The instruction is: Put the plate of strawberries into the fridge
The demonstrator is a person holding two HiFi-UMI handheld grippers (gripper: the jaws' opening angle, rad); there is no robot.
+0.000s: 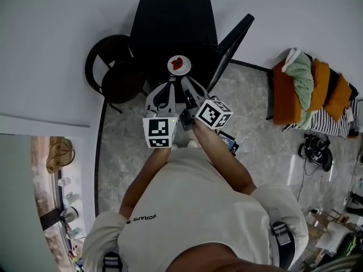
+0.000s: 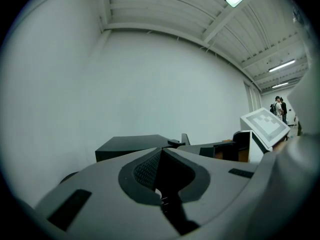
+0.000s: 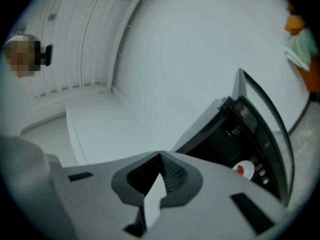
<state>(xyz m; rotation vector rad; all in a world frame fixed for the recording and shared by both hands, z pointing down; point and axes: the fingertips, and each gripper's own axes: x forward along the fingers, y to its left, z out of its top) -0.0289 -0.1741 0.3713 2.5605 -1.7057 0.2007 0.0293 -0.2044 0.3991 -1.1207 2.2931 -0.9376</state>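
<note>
Head view: we look down on a black fridge (image 1: pixel 170 27) set against a white wall, its door (image 1: pixel 231 43) swung open to the right.
Plate: a white plate (image 1: pixel 179 65) sits at the fridge's open front, and neither tool holds it.
Contents: strawberries (image 1: pixel 178 62) — a small red heap in the middle of the plate.
Right gripper view: we see the plate low inside the dark compartment, close to the open door; the space behind it is too dark to read.
Left gripper (image 2: pixel 161 151): clenched, the jaws meeting at their tips with nothing between them; it looks over the fridge's top toward the wall.
Right gripper (image 3: pixel 160 158): jaws pressed together as well, nothing gripped; a pale sliver shows low in the cleft, and we cannot tell what it is.
Placement: from the head view the two tools lie side by side in front of us, marker cubes nearest our chest, tips near the plate.
Chair: a round black chair (image 1: pixel 110 67) stands just beside the fridge, on its left.
Clothes: a pile of green, orange and striped clothes (image 1: pixel 315 92) lies well apart, to the right.
Floor: grey, marbled floor (image 1: pixel 255 129).
People: two small figures (image 2: pixel 279 106) stand far off at the right of the left gripper view.
</note>
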